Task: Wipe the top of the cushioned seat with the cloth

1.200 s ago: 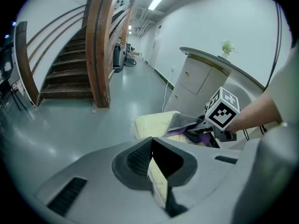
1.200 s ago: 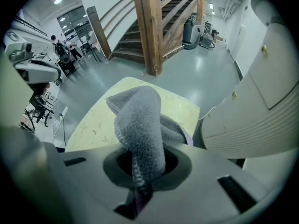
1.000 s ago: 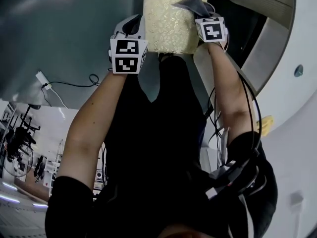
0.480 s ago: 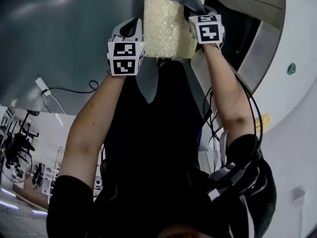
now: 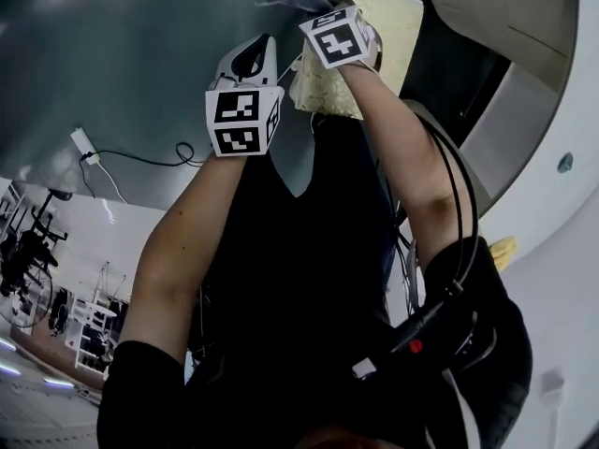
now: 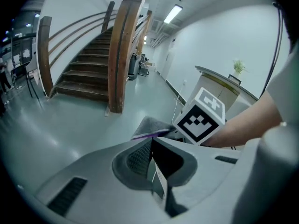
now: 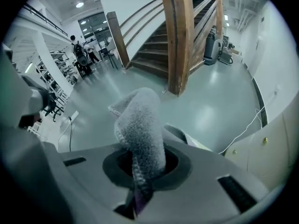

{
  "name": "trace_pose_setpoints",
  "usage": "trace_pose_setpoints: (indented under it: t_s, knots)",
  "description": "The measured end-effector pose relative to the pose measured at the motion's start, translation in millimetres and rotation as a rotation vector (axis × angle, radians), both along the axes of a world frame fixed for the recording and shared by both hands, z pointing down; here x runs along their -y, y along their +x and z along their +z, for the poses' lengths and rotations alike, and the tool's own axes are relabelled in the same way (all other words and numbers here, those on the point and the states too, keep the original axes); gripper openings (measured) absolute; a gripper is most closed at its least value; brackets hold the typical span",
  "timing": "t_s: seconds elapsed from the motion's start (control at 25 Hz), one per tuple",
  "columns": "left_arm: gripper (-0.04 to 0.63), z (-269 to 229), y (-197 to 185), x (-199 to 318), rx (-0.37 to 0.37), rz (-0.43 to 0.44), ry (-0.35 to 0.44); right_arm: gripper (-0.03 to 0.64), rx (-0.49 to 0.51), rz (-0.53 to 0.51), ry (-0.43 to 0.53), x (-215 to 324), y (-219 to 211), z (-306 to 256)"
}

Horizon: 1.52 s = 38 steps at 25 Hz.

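The right gripper [image 7: 138, 176] pinches the soft, limp grey cloth [image 7: 140, 120] by a bunched fold, likely secure enough for wiping the cushioned seat [image 5: 388, 26]; the left gripper [image 6: 152, 164] is pressed together, empty.

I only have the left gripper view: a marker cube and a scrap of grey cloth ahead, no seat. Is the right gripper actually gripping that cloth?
Observer: Yes. In the right gripper view the right gripper is shut on the grey cloth, which stands up out of its jaws.
Operator: Where is the seat, then?
Observer: The head view shows the cushioned seat, gold-patterned. The right gripper is over the edge nearest your gripper.
Operator: And my gripper, is it on the seat?
Observer: No. In the head view the left gripper sits beside the seat, off its edge.
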<state>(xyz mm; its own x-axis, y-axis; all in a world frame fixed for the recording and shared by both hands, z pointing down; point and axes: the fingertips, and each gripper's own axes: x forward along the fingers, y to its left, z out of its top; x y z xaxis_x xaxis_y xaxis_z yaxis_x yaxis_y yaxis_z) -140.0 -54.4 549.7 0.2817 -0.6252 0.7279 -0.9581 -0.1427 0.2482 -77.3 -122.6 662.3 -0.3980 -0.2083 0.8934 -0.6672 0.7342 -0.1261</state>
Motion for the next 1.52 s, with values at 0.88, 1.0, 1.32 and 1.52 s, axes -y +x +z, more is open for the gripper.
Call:
trace_pose_setpoints:
  t_s: [0.88,1.0,1.32,1.52]
  knots:
    - [0.005,18.1,21.9,16.8,-0.024,0.020,-0.028,0.031,0.050,0.153,-0.068,7.9,115.5,25.0]
    - [0.005,16.8,28.3,19.2,-0.030,0.012,-0.030,0.031,0.033,0.178,-0.058,10.8,139.1,25.2]
    - [0.005,12.4,50.9,30.7,-0.048,0.014,-0.013,0.031,-0.007,0.259,-0.058,14.1,197.6,26.4]
    - [0.005,9.3,53.3,31.6,-0.061,0.014,-0.003,0.031,-0.050,0.373,-0.050,16.5,232.6,27.8]
